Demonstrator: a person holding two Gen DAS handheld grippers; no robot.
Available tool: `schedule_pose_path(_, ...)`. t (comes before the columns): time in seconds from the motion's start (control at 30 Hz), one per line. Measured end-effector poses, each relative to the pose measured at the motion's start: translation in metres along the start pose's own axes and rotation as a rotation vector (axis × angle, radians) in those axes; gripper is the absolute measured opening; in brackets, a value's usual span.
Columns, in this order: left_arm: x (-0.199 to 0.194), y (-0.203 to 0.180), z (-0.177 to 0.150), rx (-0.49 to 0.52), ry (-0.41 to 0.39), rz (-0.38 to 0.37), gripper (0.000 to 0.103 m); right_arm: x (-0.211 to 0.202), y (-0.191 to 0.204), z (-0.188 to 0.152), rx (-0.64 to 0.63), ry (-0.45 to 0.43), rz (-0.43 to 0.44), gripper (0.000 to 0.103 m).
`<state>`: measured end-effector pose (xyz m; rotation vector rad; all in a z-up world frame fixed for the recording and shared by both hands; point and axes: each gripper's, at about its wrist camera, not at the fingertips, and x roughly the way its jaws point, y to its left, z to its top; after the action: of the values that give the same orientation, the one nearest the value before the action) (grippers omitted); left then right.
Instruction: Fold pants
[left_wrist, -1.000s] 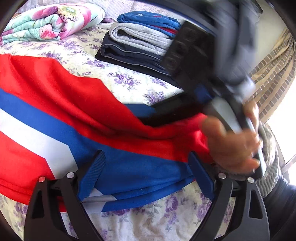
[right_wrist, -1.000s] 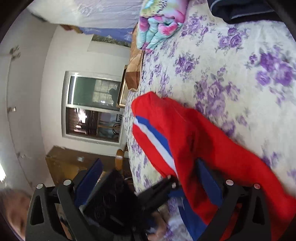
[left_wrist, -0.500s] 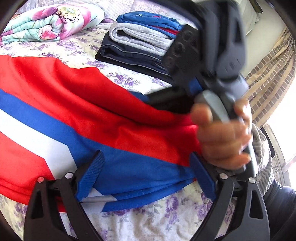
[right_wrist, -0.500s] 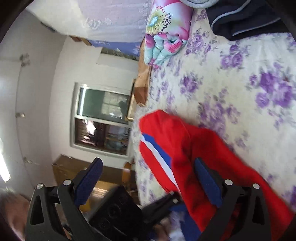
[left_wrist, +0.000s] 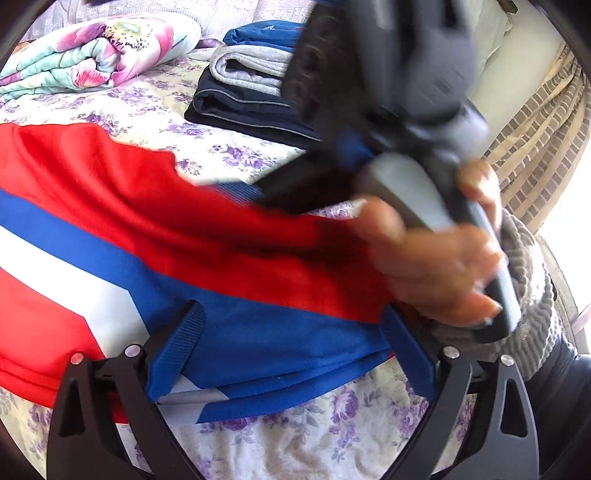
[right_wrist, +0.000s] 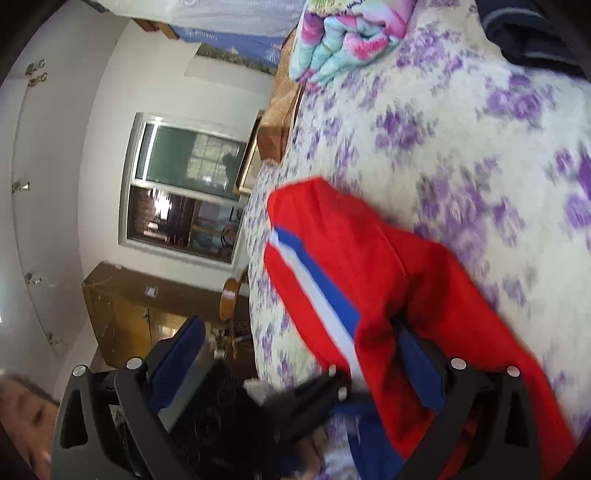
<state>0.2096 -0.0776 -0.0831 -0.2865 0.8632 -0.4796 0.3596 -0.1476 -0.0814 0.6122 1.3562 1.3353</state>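
Floral bedding (left_wrist: 258, 443) with purple blooms covered the bed, and the red pants (left_wrist: 110, 192) with their blue and white stripes lay spread across it. Behind them sat a stack of folded clothes (left_wrist: 243, 96) and a rolled flowered quilt (left_wrist: 92, 55), with a window (right_wrist: 184, 184) and a wooden cabinet (right_wrist: 122, 314) beyond the bed's edge in the right wrist view. The left gripper (left_wrist: 291, 350) was opening, its jaws wide over the blue waistband edge of the pants; the cloth lay between the pads, which did not press it. The right gripper (right_wrist: 303, 354) stood open too, one blue pad against red cloth, the other in free air. The right hand (left_wrist: 436, 258) gripped its handle just above the pants, blurred.
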Motion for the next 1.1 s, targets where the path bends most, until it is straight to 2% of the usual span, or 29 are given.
schedule_pose_path(0.07, 0.000, 0.000, 0.000, 0.000, 0.001, 0.002, 0.094, -0.003, 0.001, 0.001, -0.015, -0.063, -0.032, 0.100)
schedule_pose_path(0.3, -0.001, 0.001, 0.000, -0.001, 0.000, 0.000, 0.094, -0.055, -0.002, 0.002, -0.054, -0.380, -0.026, 0.100)
schedule_pose_path(0.37, -0.001, 0.001, 0.000, -0.001, 0.000, 0.000, 0.094, -0.065, -0.010, 0.006, -0.034, -0.412, -0.024, 0.100)
schedule_pose_path(0.4, -0.001, 0.001, 0.000, -0.001, 0.000, -0.001, 0.094, -0.067, -0.015, 0.009, 0.001, -0.401, -0.018, 0.100)
schedule_pose_path(0.5, -0.001, 0.001, 0.000, -0.002, 0.000, -0.003, 0.094, -0.056, -0.031, 0.010, 0.089, -0.271, 0.045, 0.100)
schedule_pose_path(0.63, -0.001, 0.001, 0.000, -0.005, 0.001, -0.005, 0.094, -0.044, -0.020, 0.006, 0.035, -0.128, 0.065, 0.100)
schedule_pose_path(0.7, -0.002, 0.001, 0.000, -0.007, 0.001, -0.007, 0.094, -0.040, -0.008, 0.003, -0.018, -0.073, 0.041, 0.100)
schedule_pose_path(0.8, -0.002, 0.002, 0.000, -0.007, 0.001, -0.007, 0.094, -0.037, 0.003, -0.005, -0.090, -0.018, 0.013, 0.100)
schedule_pose_path(0.87, -0.002, 0.002, 0.000, -0.004, 0.002, -0.004, 0.094, -0.032, 0.002, -0.015, -0.095, 0.022, -0.010, 0.100)
schedule_pose_path(0.97, -0.001, -0.001, -0.002, 0.011, 0.004, 0.012, 0.095, -0.011, -0.003, -0.017, -0.033, 0.059, -0.049, 0.100)
schedule_pose_path(1.1, -0.001, -0.005, -0.003, 0.023, 0.005, 0.017, 0.097, 0.006, -0.006, 0.003, 0.078, 0.038, 0.007, 0.100)
